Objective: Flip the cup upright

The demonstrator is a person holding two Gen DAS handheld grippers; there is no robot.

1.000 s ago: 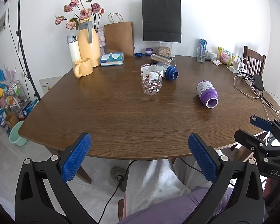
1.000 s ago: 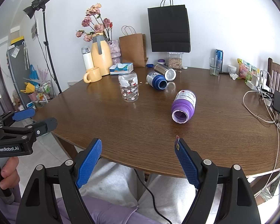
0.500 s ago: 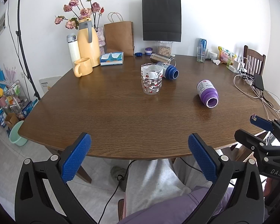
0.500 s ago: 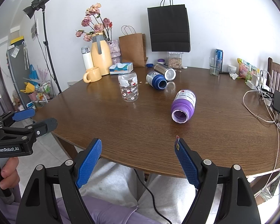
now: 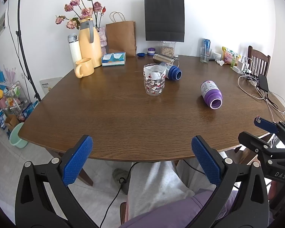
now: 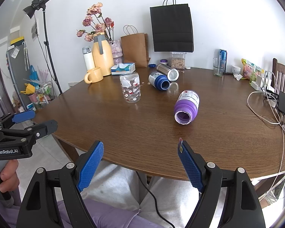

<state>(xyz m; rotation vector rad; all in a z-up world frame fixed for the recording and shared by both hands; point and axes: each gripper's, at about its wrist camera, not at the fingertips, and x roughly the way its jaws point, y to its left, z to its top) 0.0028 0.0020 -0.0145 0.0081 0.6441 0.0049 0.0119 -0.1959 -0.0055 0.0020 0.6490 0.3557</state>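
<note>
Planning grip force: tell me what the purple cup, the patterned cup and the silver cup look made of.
Purple cup: likely matte plastic, opaque, printed label.
Patterned cup: clear glass or hard plastic; the table shows through.
Silver cup: probably brushed steel, with a metallic sheen.

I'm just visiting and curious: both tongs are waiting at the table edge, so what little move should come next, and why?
Probably reach the right tongs forward toward the purple cup. It lies on its side, mouth facing the person, nearest of the three tipped containers. Both tongs are open and empty, short of the table; the left tongs sit farther from it.
</note>
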